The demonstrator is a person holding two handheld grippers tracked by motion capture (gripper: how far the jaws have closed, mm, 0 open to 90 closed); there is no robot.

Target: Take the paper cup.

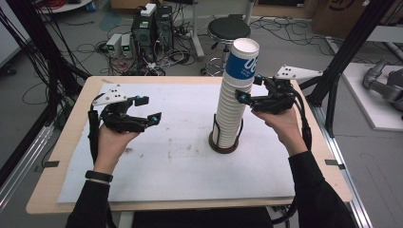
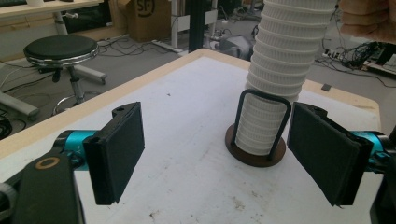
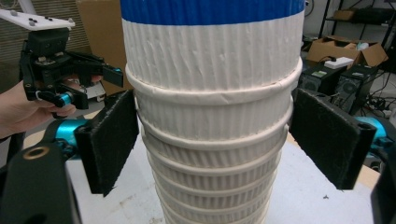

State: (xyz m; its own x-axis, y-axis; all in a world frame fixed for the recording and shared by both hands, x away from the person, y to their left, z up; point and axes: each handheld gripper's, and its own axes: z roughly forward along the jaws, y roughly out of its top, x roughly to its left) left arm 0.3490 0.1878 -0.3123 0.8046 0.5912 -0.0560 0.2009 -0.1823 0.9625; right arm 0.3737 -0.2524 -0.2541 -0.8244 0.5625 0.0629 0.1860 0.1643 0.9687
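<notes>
The cup stack [image 1: 235, 102] stands upright, long axis vertical, mouths up, in a holder [image 1: 223, 142] at table centre; blue lettering on the top cup is partly legible. The right gripper [image 1: 251, 90], at its 3 o'clock, has jaws spread around it without pressing. The left gripper [image 1: 145, 108], at 9 o'clock, is spread and empty.

cup stack [image 1: 231, 109]: ribbed white | top cup [image 1: 241, 59]: blue band

You have a tall stack of ribbed white paper cups [image 1: 231, 107], nested upside down with a blue-banded cup [image 1: 241, 59] on top, leaning slightly and standing in a dark round holder [image 1: 223, 143] with wire uprights near the table's middle.
</notes>
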